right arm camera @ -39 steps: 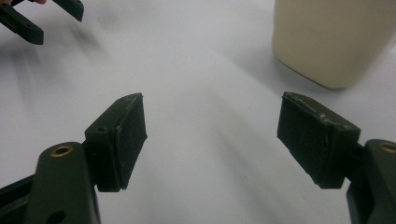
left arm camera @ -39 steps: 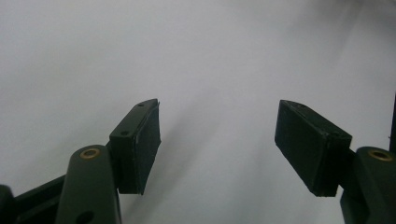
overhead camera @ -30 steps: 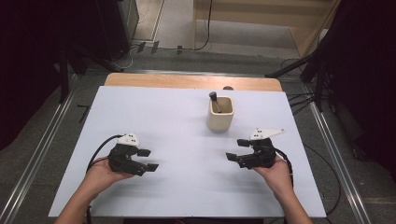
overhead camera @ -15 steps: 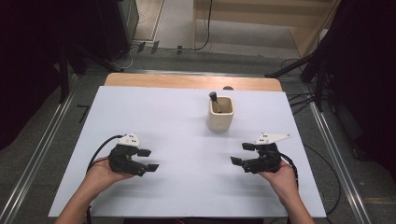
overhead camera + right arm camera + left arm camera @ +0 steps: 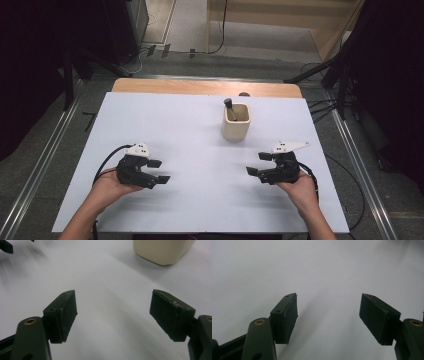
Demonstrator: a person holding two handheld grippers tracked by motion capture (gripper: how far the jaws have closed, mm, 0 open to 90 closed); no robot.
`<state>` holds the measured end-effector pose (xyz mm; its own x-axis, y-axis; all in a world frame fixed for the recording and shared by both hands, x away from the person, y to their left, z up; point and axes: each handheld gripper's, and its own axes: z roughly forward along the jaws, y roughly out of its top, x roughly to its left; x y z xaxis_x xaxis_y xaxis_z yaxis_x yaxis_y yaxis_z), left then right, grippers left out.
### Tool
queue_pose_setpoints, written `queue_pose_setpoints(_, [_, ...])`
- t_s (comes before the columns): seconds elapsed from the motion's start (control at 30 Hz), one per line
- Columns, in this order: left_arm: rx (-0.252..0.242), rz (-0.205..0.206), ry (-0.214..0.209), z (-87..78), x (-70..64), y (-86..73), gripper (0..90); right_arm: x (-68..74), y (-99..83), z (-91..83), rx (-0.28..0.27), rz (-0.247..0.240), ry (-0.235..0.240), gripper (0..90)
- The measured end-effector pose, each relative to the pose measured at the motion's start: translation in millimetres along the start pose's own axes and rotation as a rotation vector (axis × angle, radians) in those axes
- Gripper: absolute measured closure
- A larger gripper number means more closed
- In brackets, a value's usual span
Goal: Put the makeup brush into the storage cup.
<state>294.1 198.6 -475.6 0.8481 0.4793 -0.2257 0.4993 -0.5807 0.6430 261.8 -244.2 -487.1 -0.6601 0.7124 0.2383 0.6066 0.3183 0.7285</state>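
A cream square cup (image 5: 235, 122) stands upright on the white table (image 5: 190, 130), right of centre toward the back, with a dark-handled tool (image 5: 228, 104) sticking out of it. My left gripper (image 5: 159, 171) rests low at the front left, open, nothing between its jaws; in the left gripper view its gripper (image 5: 328, 315) faces bare table. At the front right my right gripper (image 5: 258, 164) is open and holds nothing, a short way in front of the cup. The right gripper view has its gripper (image 5: 113, 312) wide apart, with the cup's base (image 5: 162, 251) at the upper right.
A wooden strip (image 5: 205, 87) runs along the table's far edge. Metal rails (image 5: 360, 165) flank both sides, cables (image 5: 320, 107) lie on the floor at the right. Black cables trail from both grippers toward the front edge.
My right gripper has drawn back toward the front right, away from the cup. The left gripper has stayed where it was.
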Motion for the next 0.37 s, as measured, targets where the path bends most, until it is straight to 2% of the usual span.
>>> queue_pose_setpoints(0.37, [-0.001, 0.001, -0.002, 0.2, 0.0, 0.0, 31.4, 0.8, 0.6, -0.4, 0.009, -0.022, -0.007, 23.0])
